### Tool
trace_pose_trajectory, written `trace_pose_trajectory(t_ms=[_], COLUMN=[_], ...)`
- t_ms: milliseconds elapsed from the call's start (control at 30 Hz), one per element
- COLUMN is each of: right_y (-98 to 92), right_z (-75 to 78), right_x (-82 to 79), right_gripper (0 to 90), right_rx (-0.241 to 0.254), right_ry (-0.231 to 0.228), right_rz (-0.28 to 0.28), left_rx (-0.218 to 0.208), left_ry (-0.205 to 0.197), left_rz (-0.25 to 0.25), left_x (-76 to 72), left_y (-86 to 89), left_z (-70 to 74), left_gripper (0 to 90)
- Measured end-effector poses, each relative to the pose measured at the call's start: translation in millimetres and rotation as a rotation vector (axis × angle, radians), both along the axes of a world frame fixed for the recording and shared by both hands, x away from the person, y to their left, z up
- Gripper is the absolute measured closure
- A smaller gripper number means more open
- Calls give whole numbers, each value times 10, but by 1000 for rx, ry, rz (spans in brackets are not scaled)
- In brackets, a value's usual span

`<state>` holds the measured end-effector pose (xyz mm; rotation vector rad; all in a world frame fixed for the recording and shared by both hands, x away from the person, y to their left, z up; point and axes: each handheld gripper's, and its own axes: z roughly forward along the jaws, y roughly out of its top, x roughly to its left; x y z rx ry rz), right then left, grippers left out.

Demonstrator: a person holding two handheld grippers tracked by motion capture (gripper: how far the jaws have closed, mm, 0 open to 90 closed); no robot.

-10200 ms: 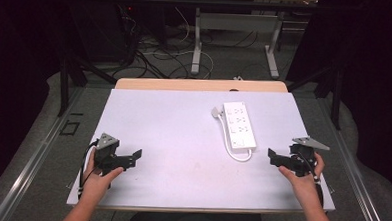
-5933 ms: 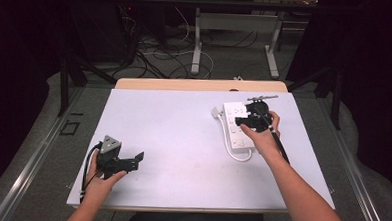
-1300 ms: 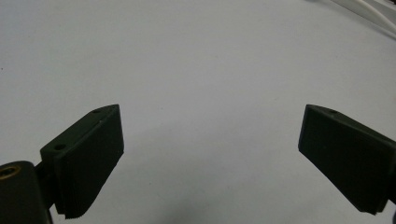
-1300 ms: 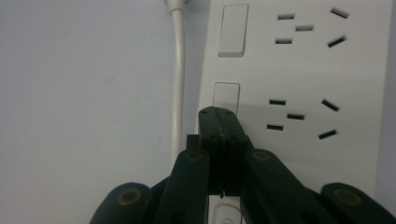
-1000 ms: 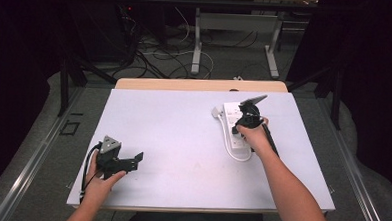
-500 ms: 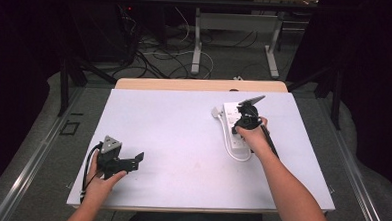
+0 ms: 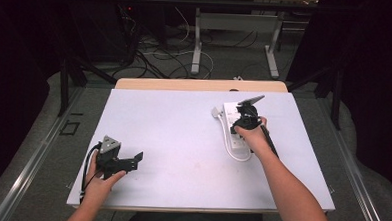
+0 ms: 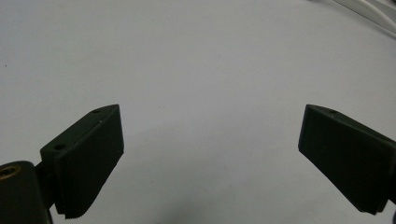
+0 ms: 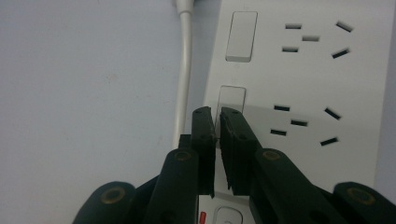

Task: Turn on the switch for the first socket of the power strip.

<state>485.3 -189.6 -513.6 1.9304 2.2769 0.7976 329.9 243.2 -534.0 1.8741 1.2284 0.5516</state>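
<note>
right gripper view: right gripper (image 9: 217,116) jaws nearly closed, a slit just opened, nothing between, tips over a power strip (image 9: 299,84) switch (image 9: 232,99) to press it; left gripper (image 8: 210,158) open, idle.

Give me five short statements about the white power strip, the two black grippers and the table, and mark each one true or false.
1. The white power strip lies on the pale table top. True.
2. The right gripper has its jaws spread wide apart. False: they stand almost together, a thin gap between them, nothing held.
3. The right gripper's tips sit over a rectangular rocker switch on the strip. True.
4. The left gripper holds the strip's white cable. False: its jaws are open over bare table, nothing between them.
5. A plug sits in one of the strip's sockets. False: the sockets seen in the right gripper view are empty.
</note>
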Motion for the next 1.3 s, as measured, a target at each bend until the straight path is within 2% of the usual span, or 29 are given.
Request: trace_pose_trajectory(t_ms=[200,567,667,833,1000,1067,1133,1300], right_y=[7,-33,-45,-70,-61,-45,-25,50], right_z=[20,91,116,166,224,249,254,289], right_x=[-5,-22,-25,-31,-37,-48,-55,-102], right_gripper=[783,612,546,438,297,231,163,125], right_rx=[4,40,39,45,53,42,10,-89], right_ry=[-13,-62,-90,-127,-191,-228,-289,-361], right_rz=[-3,-22,-39,-34,-25,-10,16,35], left_rx=[-2,2,2,2,2,3,3,-1], left_ry=[-3,-2,-2,-3,-5,-2,-2,1], left_rz=[-1,-4,-4,-3,-3,-3,-2,1], left_x=[2,5,5,6,5,4,4,4], left_y=[-3,-3,-3,-3,-1,1,2,3], left_z=[-1,2,2,0,3,5,4,3], left_gripper=[68,68,68,68,68,68,68,68])
